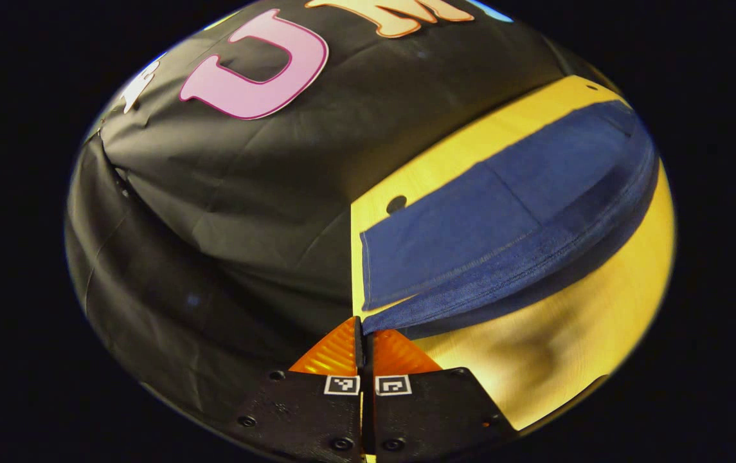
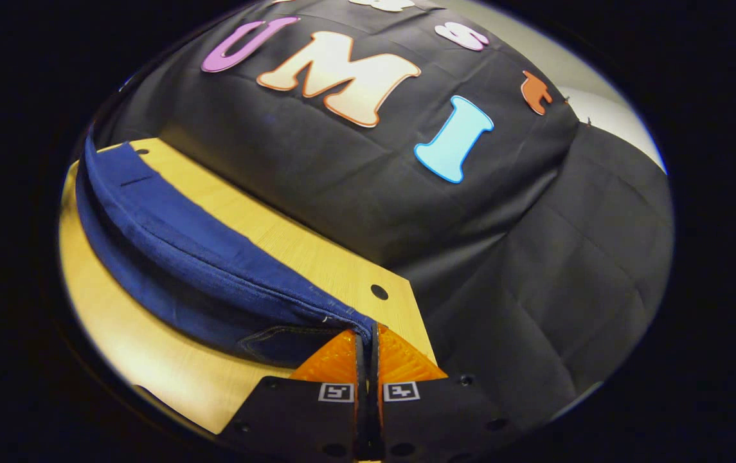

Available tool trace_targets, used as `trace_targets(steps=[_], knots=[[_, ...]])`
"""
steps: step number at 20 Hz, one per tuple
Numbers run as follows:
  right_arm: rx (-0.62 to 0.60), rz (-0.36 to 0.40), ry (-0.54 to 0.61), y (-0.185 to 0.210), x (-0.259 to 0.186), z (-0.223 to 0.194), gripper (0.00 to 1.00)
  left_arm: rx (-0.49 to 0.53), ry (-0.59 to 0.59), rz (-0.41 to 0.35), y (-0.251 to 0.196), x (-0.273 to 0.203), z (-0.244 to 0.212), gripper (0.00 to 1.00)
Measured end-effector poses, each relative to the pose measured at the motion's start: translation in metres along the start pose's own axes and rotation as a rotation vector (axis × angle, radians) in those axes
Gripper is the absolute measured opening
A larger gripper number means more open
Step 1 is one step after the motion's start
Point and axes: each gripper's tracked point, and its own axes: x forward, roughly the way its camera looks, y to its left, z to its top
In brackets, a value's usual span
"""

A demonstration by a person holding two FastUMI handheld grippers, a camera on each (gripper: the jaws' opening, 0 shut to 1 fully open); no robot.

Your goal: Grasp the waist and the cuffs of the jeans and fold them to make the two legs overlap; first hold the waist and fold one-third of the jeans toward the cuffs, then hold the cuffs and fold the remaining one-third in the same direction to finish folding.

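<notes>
Black cloth walls back a pale yellow wooden table [image 1: 586,334] bearing dark blue denim jeans [image 1: 470,238], lengthwise-folded with an upper layer lifted, whose ends are pinched between the closed fingers of the left gripper [image 1: 364,333] and the right gripper [image 2: 368,335] at opposite table ends.

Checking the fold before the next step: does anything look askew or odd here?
Nothing stands out. The dark blue denim jeans lie lengthwise on the pale wooden table, one layer lifted along its edge between the left gripper and right gripper, both pinching cloth.
</notes>
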Motion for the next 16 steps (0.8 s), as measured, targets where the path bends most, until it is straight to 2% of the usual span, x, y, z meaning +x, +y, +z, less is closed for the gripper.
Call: trace_targets(steps=[3, 6, 13, 16], knots=[[0.031, -0.045, 0.003, 0.007, 0.036, 0.019, 0.02, -0.028, -0.017, -0.023, 0.006, -0.009, 0.008, 0.0], [0.049, -0.062, 0.027, 0.019, 0.07, 0.023, 0.02, 0.0, -0.035, -0.054, 0.003, -0.006, -0.001, 0.0], [-0.014, -0.019, 0.141, 0.055, 0.143, -0.001, 0.02, 0.05, 0.005, -0.162, 0.0, -0.005, -0.001, 0.0], [0.009, -0.021, 0.178, 0.071, 0.165, -0.016, 0.01, 0.022, 0.001, -0.18, 0.0, -0.011, 0.006, 0.0]])
